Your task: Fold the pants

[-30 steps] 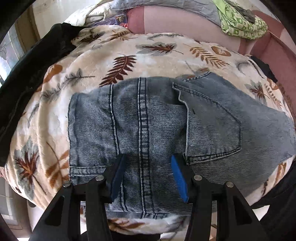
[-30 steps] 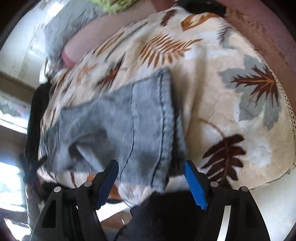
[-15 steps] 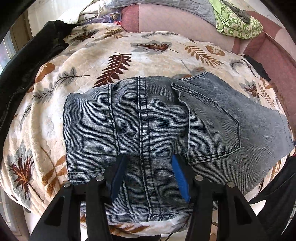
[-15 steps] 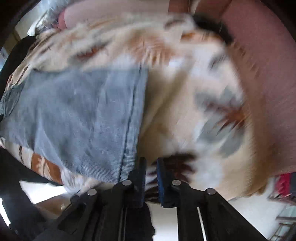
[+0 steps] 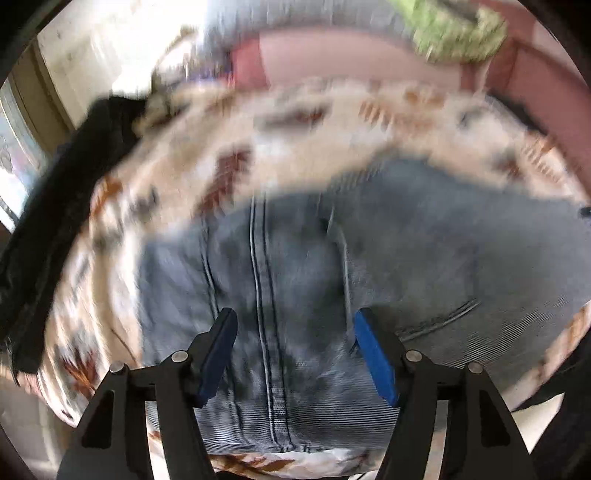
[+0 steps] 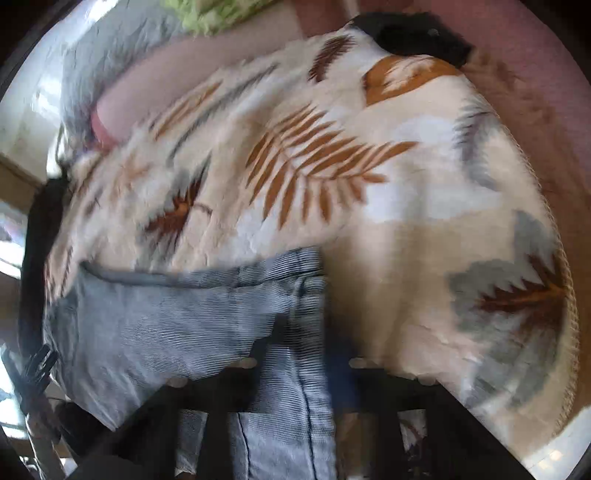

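Grey-blue denim pants (image 5: 424, 258) lie folded on a cream blanket with a leaf print (image 5: 295, 147). My left gripper (image 5: 295, 314) hovers over the near part of the pants, its jaws opening, with the double-stitched seam between the blue pads (image 5: 373, 354) but not pressed. In the right wrist view a seamed edge of the pants (image 6: 166, 314) is raised and drapes over my right gripper (image 6: 303, 369), which is shut on it. The cloth hides most of its fingers. Both views are blurred.
A black garment (image 5: 48, 221) lies along the blanket's left edge. A pink sofa back (image 5: 351, 59) runs behind, with a green cloth (image 5: 454, 29) and a grey cloth (image 6: 110, 48) on it. A black item (image 6: 417, 33) sits at the blanket's far corner (image 6: 369, 221).
My left gripper's jaws have spread wider over the seam. My right gripper, wide open a second ago, closed and now has the pants' edge draped over it.
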Available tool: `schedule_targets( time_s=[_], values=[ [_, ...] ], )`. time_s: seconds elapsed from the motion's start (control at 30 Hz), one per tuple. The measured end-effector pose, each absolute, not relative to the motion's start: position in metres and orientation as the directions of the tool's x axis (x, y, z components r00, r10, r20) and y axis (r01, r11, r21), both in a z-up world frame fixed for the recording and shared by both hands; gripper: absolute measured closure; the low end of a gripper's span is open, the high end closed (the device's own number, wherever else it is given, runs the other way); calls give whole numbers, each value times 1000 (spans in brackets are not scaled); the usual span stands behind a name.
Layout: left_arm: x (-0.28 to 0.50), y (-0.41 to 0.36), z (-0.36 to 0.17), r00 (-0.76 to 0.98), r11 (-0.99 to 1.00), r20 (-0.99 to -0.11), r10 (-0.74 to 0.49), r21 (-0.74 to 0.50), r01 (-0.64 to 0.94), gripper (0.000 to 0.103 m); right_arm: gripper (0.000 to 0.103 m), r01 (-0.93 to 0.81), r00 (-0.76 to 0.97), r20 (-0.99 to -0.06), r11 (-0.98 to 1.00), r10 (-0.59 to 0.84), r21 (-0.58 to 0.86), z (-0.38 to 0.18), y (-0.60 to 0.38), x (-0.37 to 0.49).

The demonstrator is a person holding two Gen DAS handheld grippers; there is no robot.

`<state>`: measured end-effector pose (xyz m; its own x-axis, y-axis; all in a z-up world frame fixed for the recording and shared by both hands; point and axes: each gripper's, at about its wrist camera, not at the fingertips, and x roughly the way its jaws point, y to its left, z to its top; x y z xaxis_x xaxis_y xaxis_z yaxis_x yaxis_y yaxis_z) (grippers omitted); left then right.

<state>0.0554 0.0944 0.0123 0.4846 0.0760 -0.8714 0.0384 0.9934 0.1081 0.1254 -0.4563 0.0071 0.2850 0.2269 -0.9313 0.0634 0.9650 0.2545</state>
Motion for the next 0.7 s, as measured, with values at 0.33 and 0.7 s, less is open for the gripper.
schedule_targets(
  time_s=[0.33,0.7],
  values=[
    [46,105,9,538,998,-841,55,25,-63,31,79,-69,397,-918,996,-18,-49,-6,-419,131],
    [34,94,46,601,992,-795,79,4,-125,26,34,-37,523,-827,975,206,220,70,-419,81]
  ],
)
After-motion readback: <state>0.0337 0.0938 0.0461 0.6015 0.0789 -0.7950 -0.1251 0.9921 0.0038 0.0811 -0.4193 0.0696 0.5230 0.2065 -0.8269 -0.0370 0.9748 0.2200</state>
